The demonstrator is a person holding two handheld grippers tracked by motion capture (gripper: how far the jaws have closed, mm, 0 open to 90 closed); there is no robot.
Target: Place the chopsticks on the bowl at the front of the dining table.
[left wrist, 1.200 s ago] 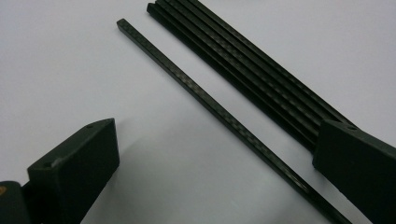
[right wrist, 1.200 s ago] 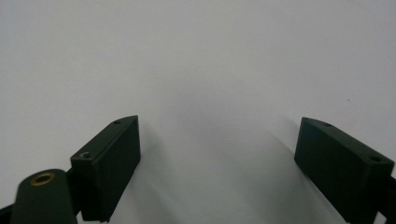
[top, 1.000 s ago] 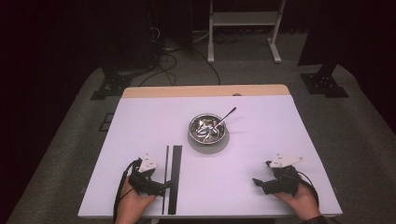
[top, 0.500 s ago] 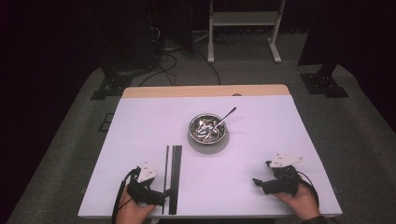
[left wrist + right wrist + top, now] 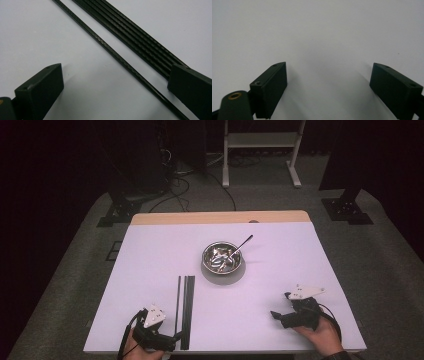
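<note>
While spread wide at the table's [image 5: 150,250] near left edge, left hand-held gripper [image 5: 110,82] straddling the single black rod [image 5: 117,58], gripping nothing; bundle of black rods [image 5: 135,37] just beside, under one jaw; right hand-held gripper [image 5: 328,85] wide open too, empty, well apart over bare table

The right gripper [image 5: 329,87] points down at the white table surface [image 5: 324,32]. Its two black jaws rise from the bottom corners and stand wide apart, with bare table between them. Nothing is held. A brass-ringed hole [image 5: 235,95] marks the lower-left housing.
</note>
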